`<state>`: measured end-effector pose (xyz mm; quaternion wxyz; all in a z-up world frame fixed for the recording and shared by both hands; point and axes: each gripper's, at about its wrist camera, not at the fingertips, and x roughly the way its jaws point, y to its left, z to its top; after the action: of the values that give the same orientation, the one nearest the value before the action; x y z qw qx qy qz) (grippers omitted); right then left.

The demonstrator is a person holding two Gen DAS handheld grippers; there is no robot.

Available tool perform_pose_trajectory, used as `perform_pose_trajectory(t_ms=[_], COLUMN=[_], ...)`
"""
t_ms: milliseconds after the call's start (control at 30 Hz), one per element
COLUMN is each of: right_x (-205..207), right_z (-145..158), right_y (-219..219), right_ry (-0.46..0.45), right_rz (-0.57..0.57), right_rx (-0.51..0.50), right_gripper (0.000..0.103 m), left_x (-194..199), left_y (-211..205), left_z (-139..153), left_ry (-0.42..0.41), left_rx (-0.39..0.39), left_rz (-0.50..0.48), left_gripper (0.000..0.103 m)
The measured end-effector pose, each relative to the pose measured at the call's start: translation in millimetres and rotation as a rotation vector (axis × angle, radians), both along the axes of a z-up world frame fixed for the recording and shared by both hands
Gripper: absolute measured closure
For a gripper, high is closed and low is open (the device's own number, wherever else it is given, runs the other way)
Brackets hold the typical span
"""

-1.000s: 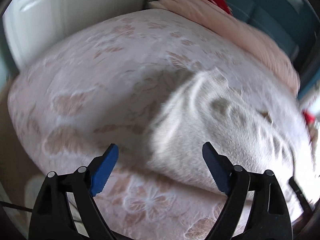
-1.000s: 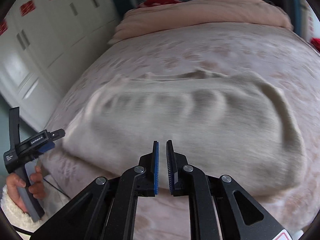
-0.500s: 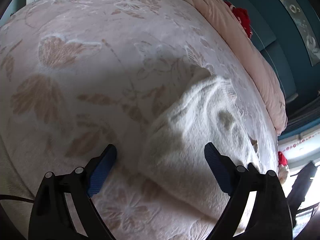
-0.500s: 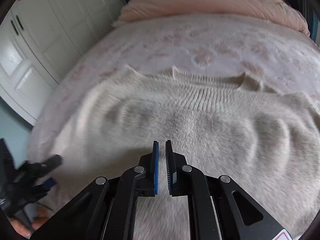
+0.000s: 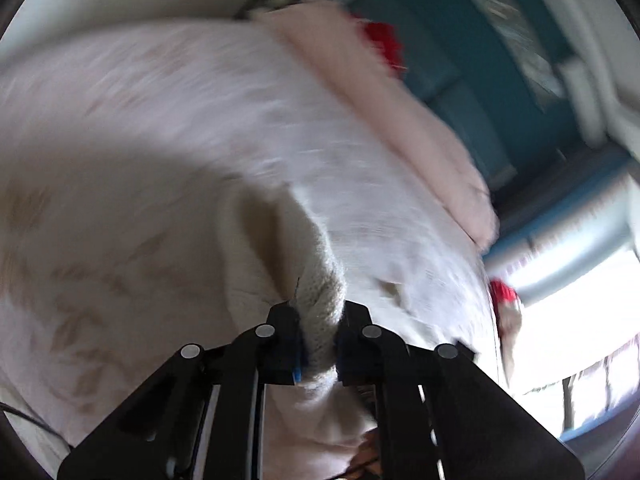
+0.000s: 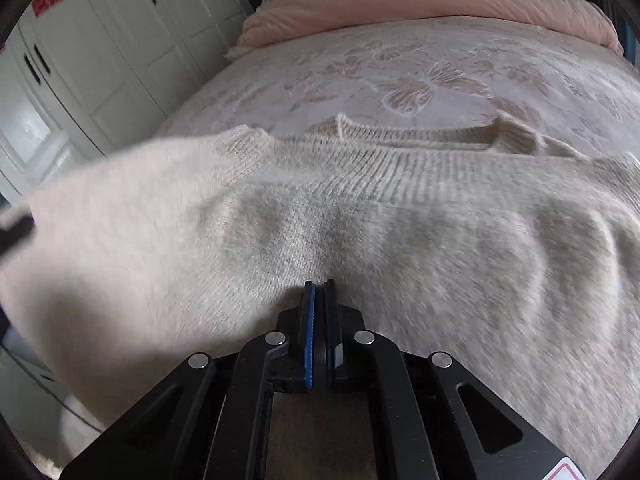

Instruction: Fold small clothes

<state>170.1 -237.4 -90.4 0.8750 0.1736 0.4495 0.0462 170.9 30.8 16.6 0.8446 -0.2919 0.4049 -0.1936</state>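
Left gripper (image 5: 319, 334) is clamped on a bunched edge of the cream knit sweater (image 6: 400, 248), which is spread across the floral bedspread (image 6: 420, 80). Right gripper (image 6: 319, 300) is seen with its blue pads pressed together at the sweater's near edge; whether fabric is pinched cannot be told. A pink duvet (image 6: 420, 0) lies beyond.
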Motion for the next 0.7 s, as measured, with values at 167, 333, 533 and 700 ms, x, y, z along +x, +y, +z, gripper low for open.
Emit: perform_pose_trajectory(t_ms=[167, 333, 533, 700], right_x=[-79, -178, -239, -252], right_z=[44, 55, 44, 44], right_y=[-45, -124, -179, -195], right_ry=[-0.093, -0.105, -0.067, -0.076], right_rz=[-0.046, -0.226, -0.353, -0.386], right_rx=[0.029, 0.054, 0.034, 0.061], right_gripper=[0.097, 0.091, 0.09, 0.076], left_x=[-17, -44, -91, -100], left_y=[-94, -197, -301, -284], left_z=[54, 48, -18, -44], left_ry=[-0.136, -0.135, -0.063, 0.017], left_rx=[0.07, 0.114, 0.311, 0.314], left_rz=[-0.203, -0.371, -0.557, -0.538], left_gripper=[0.094, 0.094, 0.09, 0.073])
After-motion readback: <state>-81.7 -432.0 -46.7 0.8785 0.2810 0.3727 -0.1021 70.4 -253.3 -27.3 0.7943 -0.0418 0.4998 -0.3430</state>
